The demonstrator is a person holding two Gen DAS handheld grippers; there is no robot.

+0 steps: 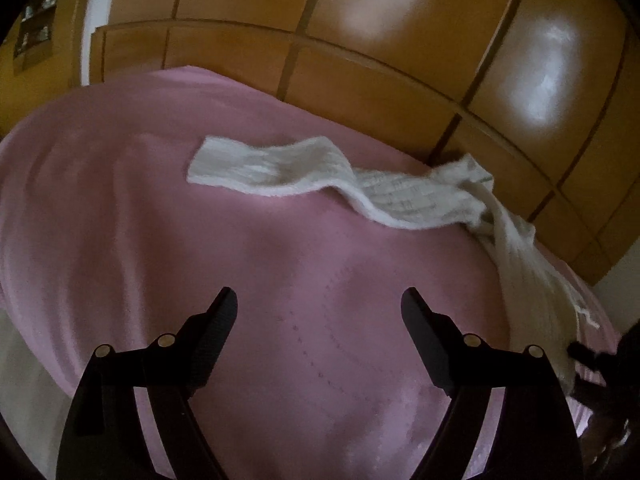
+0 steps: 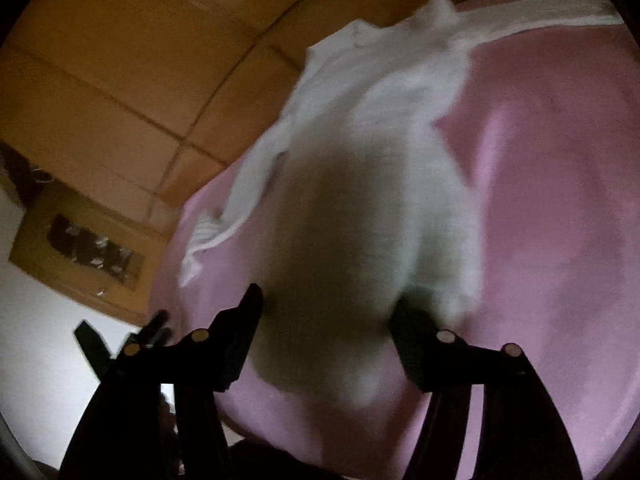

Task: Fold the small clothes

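White knitted garment (image 1: 288,172) lies stretched along the far edge of the bed's pink cover (image 1: 160,240), just beside the wooden wardrobe (image 1: 400,40), with one end trailing toward the right edge. Left claw (image 1: 320,304) hangs released over bare cover, nothing between its fingers. Right claw (image 2: 326,306) straddles the garment's blurred near end; whether it grips, I cannot tell.

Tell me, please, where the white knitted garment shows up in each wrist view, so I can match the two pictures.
Left wrist view: the white knitted garment lies across the upper middle and trails down the right edge.
Right wrist view: it fills the centre, from the top down to between the fingers of the right gripper.
Shared landmark: the pink bedspread under it, with wooden panelling behind.
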